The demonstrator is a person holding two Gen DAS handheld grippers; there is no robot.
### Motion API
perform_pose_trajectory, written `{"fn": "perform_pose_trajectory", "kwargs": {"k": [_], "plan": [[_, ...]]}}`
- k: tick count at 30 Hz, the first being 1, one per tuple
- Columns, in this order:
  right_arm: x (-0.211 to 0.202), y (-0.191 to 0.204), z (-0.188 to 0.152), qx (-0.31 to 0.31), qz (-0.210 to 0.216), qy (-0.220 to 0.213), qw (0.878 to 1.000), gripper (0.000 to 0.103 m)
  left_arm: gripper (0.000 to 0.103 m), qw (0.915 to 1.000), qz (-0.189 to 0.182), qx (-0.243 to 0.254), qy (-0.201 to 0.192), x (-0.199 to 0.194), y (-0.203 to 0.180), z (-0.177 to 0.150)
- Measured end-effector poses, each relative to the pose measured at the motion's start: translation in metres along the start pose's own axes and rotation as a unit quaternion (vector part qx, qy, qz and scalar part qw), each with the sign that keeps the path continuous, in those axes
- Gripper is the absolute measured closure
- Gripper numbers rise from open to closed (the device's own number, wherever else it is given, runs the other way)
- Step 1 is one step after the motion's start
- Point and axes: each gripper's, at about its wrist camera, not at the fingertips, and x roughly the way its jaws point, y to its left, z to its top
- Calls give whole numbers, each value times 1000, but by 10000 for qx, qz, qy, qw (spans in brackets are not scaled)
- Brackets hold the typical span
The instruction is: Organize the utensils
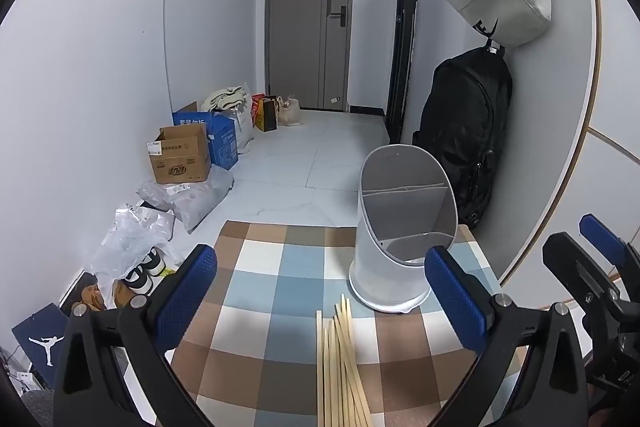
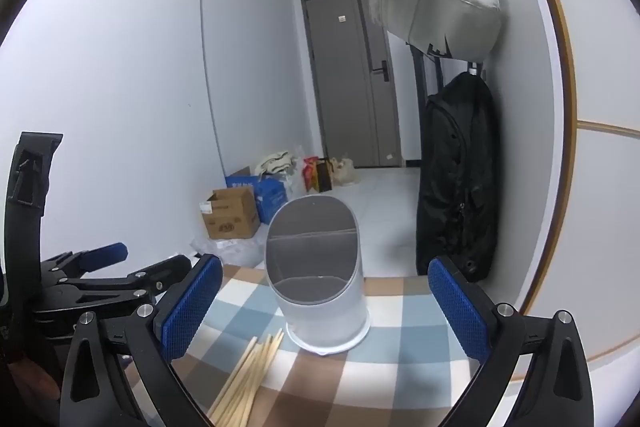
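Left wrist view: chopsticks [image 1: 340,367] loose on checked cloth [image 1: 260,287], just before white holder [image 1: 400,227]. Left gripper [image 1: 320,299], right gripper [image 2: 324,315] jaws apart, empty. Advice: clamp sticks mid-length, tilt upright, lower into holder compartment.

Pale bare-wood chopsticks [image 1: 340,367] lie on a matt checked cloth [image 1: 272,291]; the holder [image 1: 400,227] looks smooth white plastic.

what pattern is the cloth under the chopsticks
A check of brown, light blue and white squares on the tablecloth; the left wrist view shows it best, beneath the chopsticks.
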Motion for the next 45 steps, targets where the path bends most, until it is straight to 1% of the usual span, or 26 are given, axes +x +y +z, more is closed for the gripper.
{"fn": "perform_pose_trajectory", "kwargs": {"k": [45], "plan": [[0, 0, -1, 40, 3, 62, 10000, 0, 2, 9999, 5, -87, 107, 2, 2, -2]]}}
